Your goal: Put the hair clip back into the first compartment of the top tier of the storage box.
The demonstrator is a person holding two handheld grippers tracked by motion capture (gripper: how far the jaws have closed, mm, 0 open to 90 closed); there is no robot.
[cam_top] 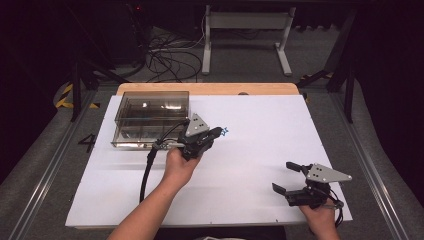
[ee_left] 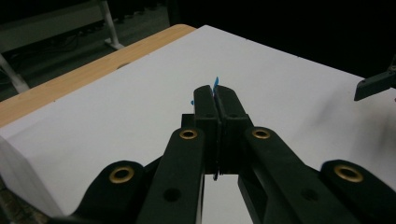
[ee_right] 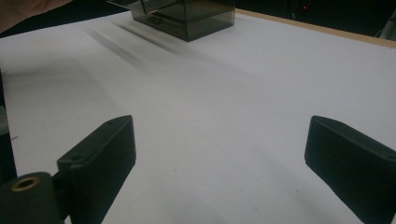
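Note:
My left gripper point(cam_top: 218, 133) hovers over the white sheet just right of a smoky clear box point(cam_top: 150, 117). Its jaws are shut on a small thin blue piece point(cam_top: 225, 131). In the left gripper view the two black jaws point(ee_left: 215, 95) press together, and the blue piece point(ee_left: 215, 84) sticks out at their tips. What the piece is I cannot tell. My right gripper point(cam_top: 283, 176) rests near the front right corner of the sheet, open. In the right gripper view its jaws point(ee_right: 219, 140) stand wide apart with bare white sheet between them.
A white sheet point(cam_top: 250, 150) covers the wooden table point(cam_top: 210, 88). The smoky box point(ee_right: 187, 16) sits at the back left, with several compartments inside. The other gripper's jaw point(ee_left: 376, 83) shows at the right edge of the left gripper view. Cables and a white frame lie on the floor beyond.

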